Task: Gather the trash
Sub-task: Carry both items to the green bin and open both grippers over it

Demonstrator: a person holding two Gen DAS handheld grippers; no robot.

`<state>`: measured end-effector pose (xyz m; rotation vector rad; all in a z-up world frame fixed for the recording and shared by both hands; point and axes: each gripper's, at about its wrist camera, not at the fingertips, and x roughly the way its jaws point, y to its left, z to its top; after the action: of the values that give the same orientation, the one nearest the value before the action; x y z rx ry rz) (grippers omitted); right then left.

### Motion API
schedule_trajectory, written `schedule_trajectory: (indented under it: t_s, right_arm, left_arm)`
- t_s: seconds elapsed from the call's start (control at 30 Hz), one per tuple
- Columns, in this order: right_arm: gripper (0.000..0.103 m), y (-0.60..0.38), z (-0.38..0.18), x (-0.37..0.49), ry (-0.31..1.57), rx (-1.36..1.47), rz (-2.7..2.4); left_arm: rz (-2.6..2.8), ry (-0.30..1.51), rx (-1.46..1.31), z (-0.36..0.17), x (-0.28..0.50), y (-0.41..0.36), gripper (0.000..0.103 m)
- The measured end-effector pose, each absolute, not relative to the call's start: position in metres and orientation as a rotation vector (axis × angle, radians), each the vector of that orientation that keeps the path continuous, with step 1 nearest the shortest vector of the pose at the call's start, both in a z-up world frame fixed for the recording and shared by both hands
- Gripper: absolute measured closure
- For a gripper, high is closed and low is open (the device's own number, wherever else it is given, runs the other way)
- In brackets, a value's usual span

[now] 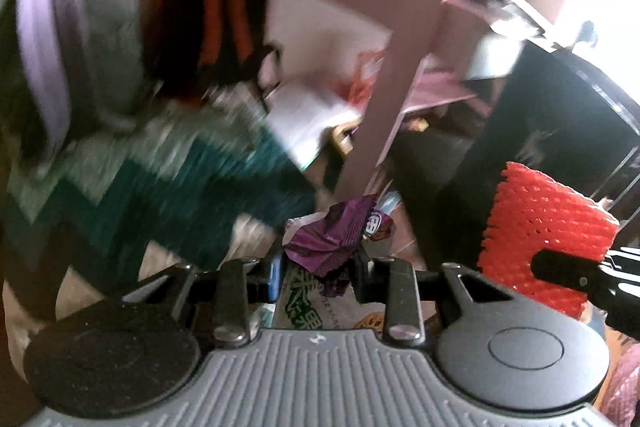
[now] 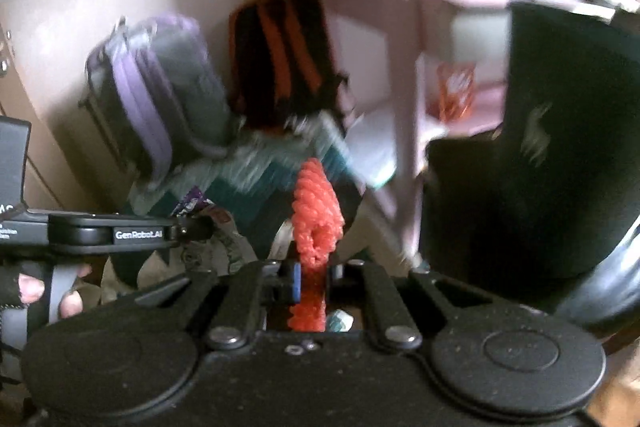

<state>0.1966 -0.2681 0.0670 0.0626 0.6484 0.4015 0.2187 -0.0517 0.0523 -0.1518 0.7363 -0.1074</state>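
Wrappers (image 1: 328, 247), light and crinkly, sit pinched in our left tool (image 1: 318, 267), while our right tool (image 2: 310, 281) at three o'clock squeezes soft red foam netting (image 2: 316, 223) mid-length.

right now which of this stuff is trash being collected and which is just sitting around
Part of the job:
- purple wrapper and printed snack packets, clamped in the left gripper
- red foam net sleeve, pinched in the right gripper

Just lying about:
- purple and grey backpack
- black and orange backpack
- zigzag blanket
- pink chair
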Motion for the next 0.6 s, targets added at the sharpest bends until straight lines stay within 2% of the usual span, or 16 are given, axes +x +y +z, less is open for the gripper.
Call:
schedule_trajectory:
  t_s: [0.6]
  right_arm:
    - [0.094,-0.406,0.184,0.209,0.419,0.019,0.151]
  left_arm:
    - [-0.367,0.362,-0.017,0.239,0.248,-0.208,0.071]
